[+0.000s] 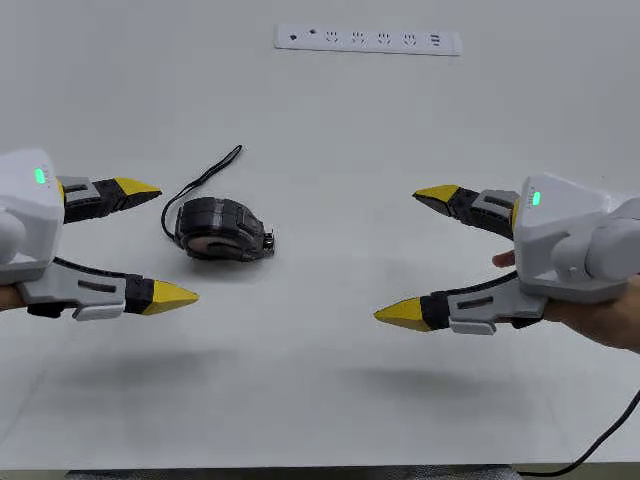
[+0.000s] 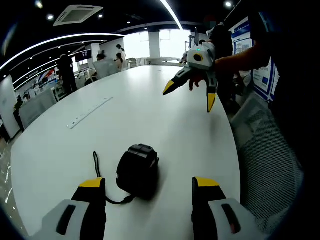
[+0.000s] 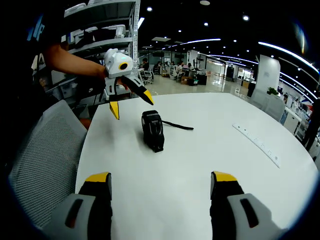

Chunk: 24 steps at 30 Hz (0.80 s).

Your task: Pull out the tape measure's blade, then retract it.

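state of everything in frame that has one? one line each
tape measure: blade retracted, resting on the table, not gripped
strap: slack, trailing on the table
left tongs: open, empty, close beside the tape measure
right tongs: open, empty, farther from the tape measure
power strip: no plugs in its sockets

**Bright, even overhead light, fisheye warp**

Lit from above by ceiling strips (image 2: pixel 170 12) and spotlights (image 3: pixel 245 17). Throws soft, blurred shadows on the white table (image 1: pixel 320 420) beneath the left gripper (image 1: pixel 178 241) and right gripper (image 1: pixel 395 255). Reads sharp between the jaws; bends hard toward both gripper views' edges. Blows out at windows (image 2: pixel 150 44) far beyond the left jaws.
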Motion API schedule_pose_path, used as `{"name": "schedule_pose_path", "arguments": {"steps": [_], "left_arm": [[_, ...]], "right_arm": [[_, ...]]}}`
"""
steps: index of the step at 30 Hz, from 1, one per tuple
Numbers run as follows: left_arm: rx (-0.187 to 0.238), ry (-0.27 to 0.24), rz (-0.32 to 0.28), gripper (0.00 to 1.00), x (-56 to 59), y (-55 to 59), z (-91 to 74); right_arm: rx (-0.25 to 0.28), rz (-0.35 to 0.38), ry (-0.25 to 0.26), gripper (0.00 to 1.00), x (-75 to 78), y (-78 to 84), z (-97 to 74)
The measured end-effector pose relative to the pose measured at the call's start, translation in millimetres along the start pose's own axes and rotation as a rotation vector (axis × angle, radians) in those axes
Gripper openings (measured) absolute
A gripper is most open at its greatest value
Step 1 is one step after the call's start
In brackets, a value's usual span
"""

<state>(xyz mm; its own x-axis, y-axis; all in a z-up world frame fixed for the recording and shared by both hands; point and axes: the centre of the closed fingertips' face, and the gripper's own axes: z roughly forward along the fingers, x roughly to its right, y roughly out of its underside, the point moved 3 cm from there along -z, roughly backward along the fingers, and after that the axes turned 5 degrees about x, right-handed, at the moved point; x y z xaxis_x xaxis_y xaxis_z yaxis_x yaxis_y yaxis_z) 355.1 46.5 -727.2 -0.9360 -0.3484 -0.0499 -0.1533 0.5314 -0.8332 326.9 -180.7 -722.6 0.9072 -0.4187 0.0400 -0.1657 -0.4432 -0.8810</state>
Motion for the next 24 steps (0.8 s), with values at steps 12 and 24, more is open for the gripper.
{"name": "schedule_pose_path", "arguments": {"steps": [12, 24], "left_arm": [[-0.091, 0.068, 0.076, 0.56, -14.7, 9.9, 20.7], [-0.132, 0.098, 0.105, 0.41, -22.3, 14.3, 31.8]], "right_arm": [[-0.008, -0.056, -0.057, 0.75, 6.0, -3.9, 23.2], [-0.012, -0.086, -0.091, 0.69, 8.5, -3.2, 42.2]]}}
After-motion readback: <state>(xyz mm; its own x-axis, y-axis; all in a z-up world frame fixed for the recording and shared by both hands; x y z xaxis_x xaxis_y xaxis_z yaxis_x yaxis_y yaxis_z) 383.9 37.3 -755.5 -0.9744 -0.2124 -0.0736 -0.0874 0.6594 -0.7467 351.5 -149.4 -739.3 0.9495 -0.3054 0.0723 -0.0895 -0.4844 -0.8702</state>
